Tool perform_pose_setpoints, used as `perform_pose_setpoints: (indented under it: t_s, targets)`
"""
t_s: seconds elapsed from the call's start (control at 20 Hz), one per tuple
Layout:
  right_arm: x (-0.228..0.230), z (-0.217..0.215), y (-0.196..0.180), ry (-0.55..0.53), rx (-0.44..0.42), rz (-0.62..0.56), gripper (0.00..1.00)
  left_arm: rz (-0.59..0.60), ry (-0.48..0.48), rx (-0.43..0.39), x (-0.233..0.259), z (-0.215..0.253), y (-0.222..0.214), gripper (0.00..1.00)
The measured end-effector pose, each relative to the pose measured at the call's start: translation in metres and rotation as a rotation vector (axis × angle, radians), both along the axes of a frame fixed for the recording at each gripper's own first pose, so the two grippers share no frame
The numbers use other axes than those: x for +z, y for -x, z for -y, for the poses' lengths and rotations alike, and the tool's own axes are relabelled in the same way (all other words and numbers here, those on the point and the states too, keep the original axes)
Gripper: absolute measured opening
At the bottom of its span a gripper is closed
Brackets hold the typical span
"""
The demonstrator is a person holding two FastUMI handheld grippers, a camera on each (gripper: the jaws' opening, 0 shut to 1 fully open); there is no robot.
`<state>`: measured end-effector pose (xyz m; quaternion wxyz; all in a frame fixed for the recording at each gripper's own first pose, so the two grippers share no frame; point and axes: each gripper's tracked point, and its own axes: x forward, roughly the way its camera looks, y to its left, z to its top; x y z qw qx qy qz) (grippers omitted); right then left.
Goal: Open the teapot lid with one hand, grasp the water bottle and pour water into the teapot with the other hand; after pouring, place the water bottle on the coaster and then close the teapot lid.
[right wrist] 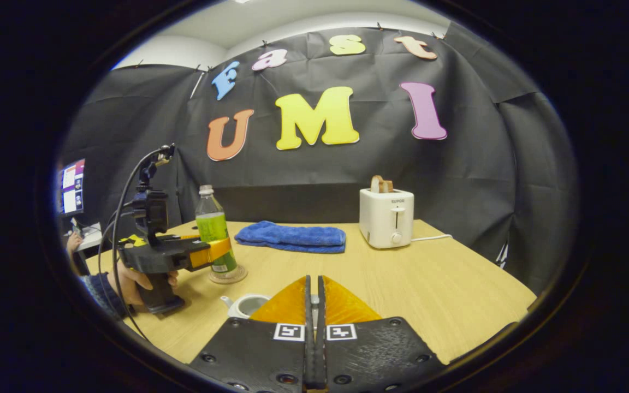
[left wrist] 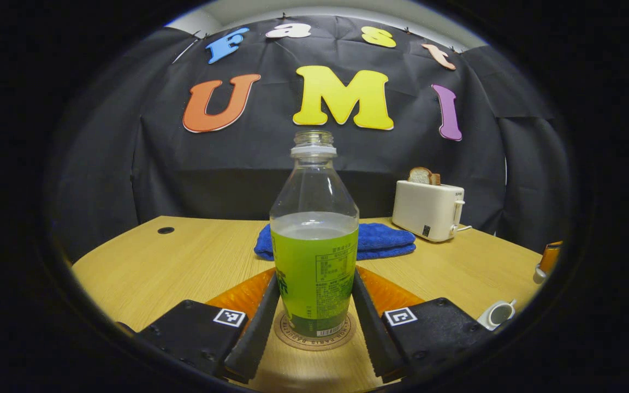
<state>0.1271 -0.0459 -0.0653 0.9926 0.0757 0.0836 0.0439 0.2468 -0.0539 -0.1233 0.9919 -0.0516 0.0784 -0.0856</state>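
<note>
Here, taking the bottle as the landmark:

Bottle (left wrist: 314,240): upright on the coaster (left wrist: 314,337), uncapped, partly full of green drink; standing there suits the put-down step.
Left claw (left wrist: 314,305): fingers flank the bottle's lower body, close against both sides; whether they press or have just let go I cannot tell.
Right claw (right wrist: 313,305): fingers closed together, empty, poised above the teapot (right wrist: 246,304), probably for the lid.
Teapot: on the counter (right wrist: 429,284), near the bottle, on its right-claw side; only its rim and spout visible.
Towel (left wrist: 372,240): behind the bottle.
Toaster (left wrist: 428,210): beyond the towel, aside.
</note>
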Motion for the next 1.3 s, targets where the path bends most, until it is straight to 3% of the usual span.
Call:
perform_pose_setpoints:
  t_s: [0.15, 0.35, 0.8, 1.0, 1.3]
  targets:
    - [0.007, -0.007, -0.001, 0.014, 0.005, 0.008, 0.00, -0.018, -0.010, -0.002, -0.003, 0.000, 0.006, 0.80]
    - [0.012, -0.029, -0.010, 0.017, 0.039, 0.011, 0.00, 0.032, 0.013, 0.006, 0.014, -0.012, 0.019, 1.00]
    - [-0.016, -0.076, -0.029, 0.025, 0.129, -0.033, 0.00, 0.067, 0.016, 0.109, 0.026, -0.074, 0.081, 1.00]
    - [-0.014, -0.076, -0.029, 0.017, 0.123, -0.011, 0.00, 0.077, 0.079, 0.118, 0.033, -0.085, 0.110, 1.00]
    - [-0.017, -0.076, -0.037, 0.009, 0.111, -0.007, 0.00, 0.100, 0.084, 0.124, 0.035, -0.093, 0.124, 1.00]
